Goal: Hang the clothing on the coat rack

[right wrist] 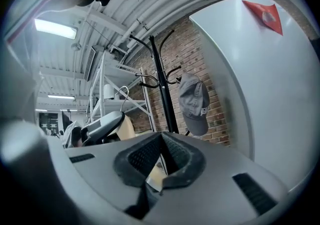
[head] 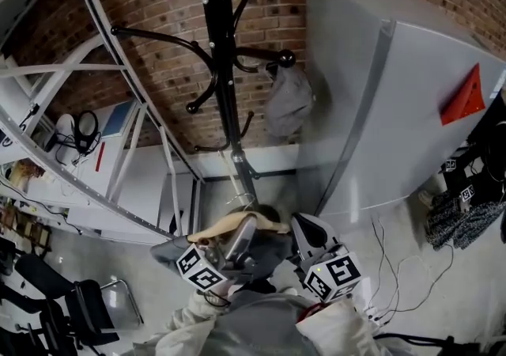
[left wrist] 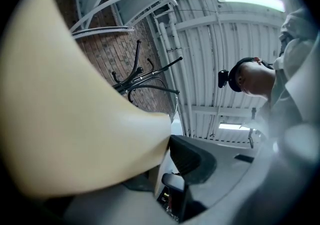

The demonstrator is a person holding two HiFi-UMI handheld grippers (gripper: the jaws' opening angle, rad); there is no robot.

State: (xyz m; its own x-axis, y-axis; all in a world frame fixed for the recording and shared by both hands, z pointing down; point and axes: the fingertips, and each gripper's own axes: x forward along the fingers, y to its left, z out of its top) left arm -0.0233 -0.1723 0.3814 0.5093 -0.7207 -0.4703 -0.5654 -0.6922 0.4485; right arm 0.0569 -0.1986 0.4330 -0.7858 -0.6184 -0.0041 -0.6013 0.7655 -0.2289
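Observation:
The black coat rack [head: 224, 70] stands against the brick wall, straight ahead of both grippers. A grey cap [head: 286, 101] hangs from its right hook and also shows in the right gripper view [right wrist: 194, 101]. My left gripper [head: 245, 229] points up at the rack's pole with its jaws wide, shut on a smooth beige item [head: 229, 225]. That beige item [left wrist: 65, 119] fills the left of the left gripper view, pressed against the dark pad [left wrist: 192, 159]. My right gripper [head: 304, 228] is beside it, and its pads [right wrist: 150, 156] meet at the tips. A pale sliver shows behind them.
A tall grey cabinet [head: 395, 109] with a red triangle [head: 465, 97] stands right of the rack. White metal shelving [head: 103, 149] runs along the left. A black chair [head: 87, 307] sits at the lower left, and cables [head: 395, 267] trail on the floor at the right.

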